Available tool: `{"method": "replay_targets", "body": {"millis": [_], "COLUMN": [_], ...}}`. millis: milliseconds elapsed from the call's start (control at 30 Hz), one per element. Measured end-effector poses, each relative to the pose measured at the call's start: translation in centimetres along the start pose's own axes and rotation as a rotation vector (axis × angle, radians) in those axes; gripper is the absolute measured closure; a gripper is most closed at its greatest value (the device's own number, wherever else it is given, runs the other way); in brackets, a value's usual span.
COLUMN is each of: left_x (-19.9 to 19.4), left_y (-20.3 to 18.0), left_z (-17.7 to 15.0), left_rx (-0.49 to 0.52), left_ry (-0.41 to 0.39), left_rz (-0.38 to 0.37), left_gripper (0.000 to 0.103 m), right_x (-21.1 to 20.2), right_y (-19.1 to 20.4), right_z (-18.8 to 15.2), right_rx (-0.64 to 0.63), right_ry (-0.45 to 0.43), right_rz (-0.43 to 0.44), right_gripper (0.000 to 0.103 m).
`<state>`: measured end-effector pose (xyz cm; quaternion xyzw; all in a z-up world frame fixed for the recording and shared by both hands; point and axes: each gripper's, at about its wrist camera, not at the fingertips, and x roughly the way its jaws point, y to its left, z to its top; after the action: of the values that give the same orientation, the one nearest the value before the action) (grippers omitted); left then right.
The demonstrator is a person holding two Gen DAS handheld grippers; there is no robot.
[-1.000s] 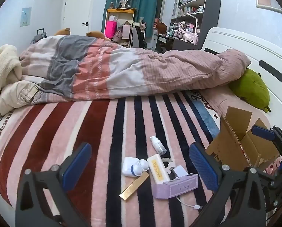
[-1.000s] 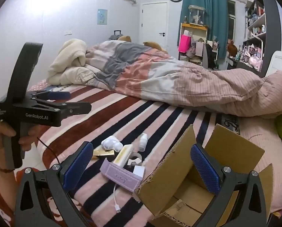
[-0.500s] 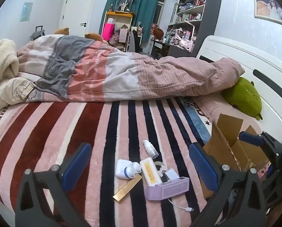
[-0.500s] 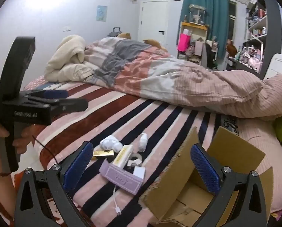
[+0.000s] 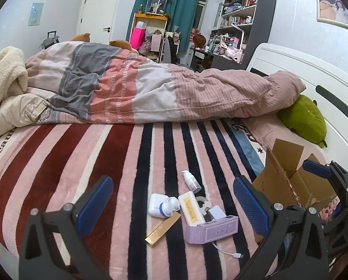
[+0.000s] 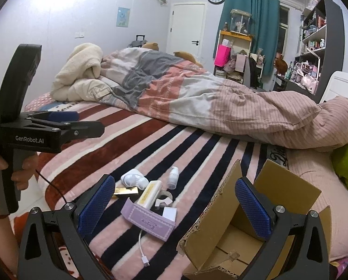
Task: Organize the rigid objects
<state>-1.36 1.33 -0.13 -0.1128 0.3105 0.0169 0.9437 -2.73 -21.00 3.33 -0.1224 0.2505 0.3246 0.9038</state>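
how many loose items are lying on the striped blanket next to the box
7: pump bottle, white shaver, gold bar, yellow tube, tape ring, white charger, purple box. More may be hidden.

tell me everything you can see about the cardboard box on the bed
The cardboard box is plain brown corrugated card, open at the top with its flaps standing up and splayed outward. The near flap's edge looks torn and ragged. Inside, only its bare bottom shows, with a seam between the bottom flaps and what may be a scrap of tape; part of the interior is hidden. It sits on the striped blanket at the bed's near edge, right of the small items and apart from the purple box. Neither gripper touches it.
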Motion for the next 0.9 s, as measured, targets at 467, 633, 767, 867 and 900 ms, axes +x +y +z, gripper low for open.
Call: {"method": "replay_targets", "body": {"millis": [467,633,767,867,900], "left_x": [0.7,1.0,1.2,1.2,1.2], "left_y": [-0.3,-0.2,-0.3,-0.2,-0.2], "left_z": [-0.5,-0.6,-0.6,-0.6,-0.6], "left_rx": [0.028,0.029,0.031,0.03,0.029], "left_ry": [0.031,0.042,0.046,0.045,0.045], "left_rz": [0.038,0.049,0.055,0.052,0.052], "left_gripper": [0.0,0.0,0.0,0.0,0.0], "right_x": [-0.4,-0.3,-0.3,-0.3,-0.3], "right_y": [-0.8,-0.8,-0.9,-0.9,-0.9], "right_z": [-0.4,-0.6,-0.6,-0.7,-0.7], "right_rx": [0.03,0.034,0.035,0.036,0.036], "right_ry": [0.002,0.003,0.003,0.003,0.003], "right_rz": [-0.022,-0.029,-0.028,-0.029,-0.027], "right_gripper": [0.0,0.0,0.0,0.0,0.0]}}
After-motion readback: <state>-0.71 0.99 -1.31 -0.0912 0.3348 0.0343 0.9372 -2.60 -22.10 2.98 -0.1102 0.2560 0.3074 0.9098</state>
